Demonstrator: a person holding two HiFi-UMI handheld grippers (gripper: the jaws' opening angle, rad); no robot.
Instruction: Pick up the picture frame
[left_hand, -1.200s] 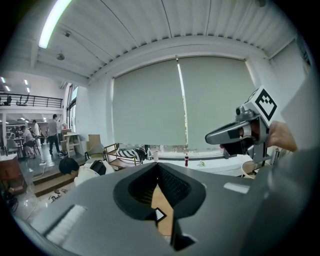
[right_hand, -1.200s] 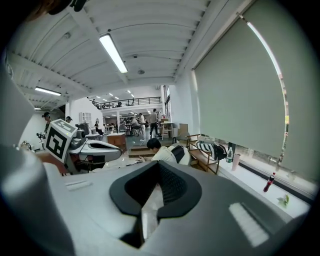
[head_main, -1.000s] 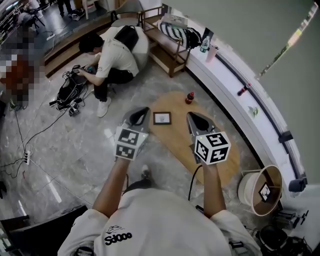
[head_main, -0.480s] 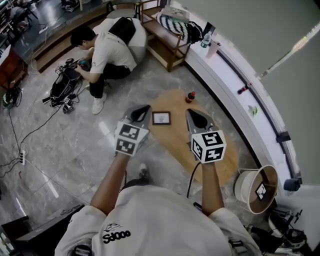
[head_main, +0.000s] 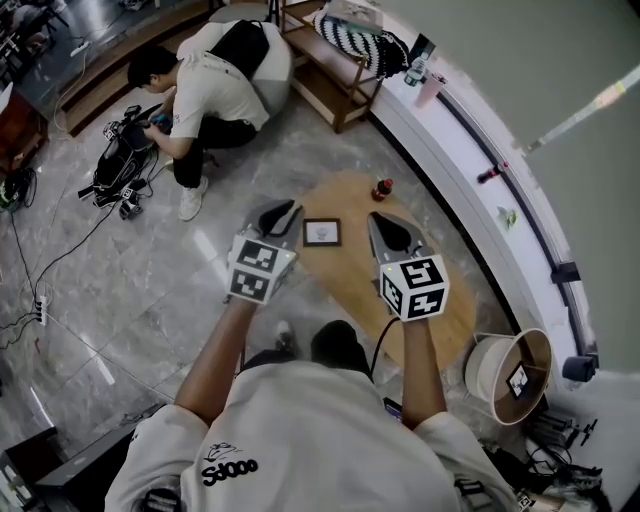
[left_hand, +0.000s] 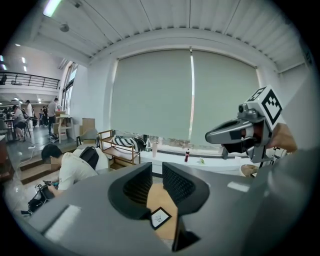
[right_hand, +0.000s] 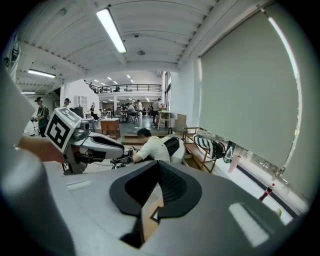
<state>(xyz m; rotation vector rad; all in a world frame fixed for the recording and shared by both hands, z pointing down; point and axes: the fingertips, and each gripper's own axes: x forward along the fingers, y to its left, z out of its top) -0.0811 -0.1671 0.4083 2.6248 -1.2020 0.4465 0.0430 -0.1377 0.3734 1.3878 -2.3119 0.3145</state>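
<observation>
A small dark picture frame (head_main: 322, 232) with a white print lies flat on the oval wooden table (head_main: 452, 322). My left gripper (head_main: 283, 209) hovers just left of it, above the table's edge. Its jaws are opening, with nothing between them. Through their gap in the left gripper view (left_hand: 156, 172) I see the frame (left_hand: 160, 217) far below. My right gripper (head_main: 386, 222) hangs just right of the frame with its jaws together and empty. Only a corner of the frame (right_hand: 154, 215) shows under the right gripper (right_hand: 159, 167).
A red-capped bottle (head_main: 381, 189) stands at the table's far end. A person (head_main: 205, 92) crouches on the floor over a black bag (head_main: 115, 165). A wooden bench (head_main: 335, 85) is beyond, a white window ledge (head_main: 470, 165) runs along the right, and a round tub (head_main: 508, 378) sits near right.
Both grippers have come forward and a little lower, closing in on the two sides of the frame. The person holding them has stepped nearer to the table.
</observation>
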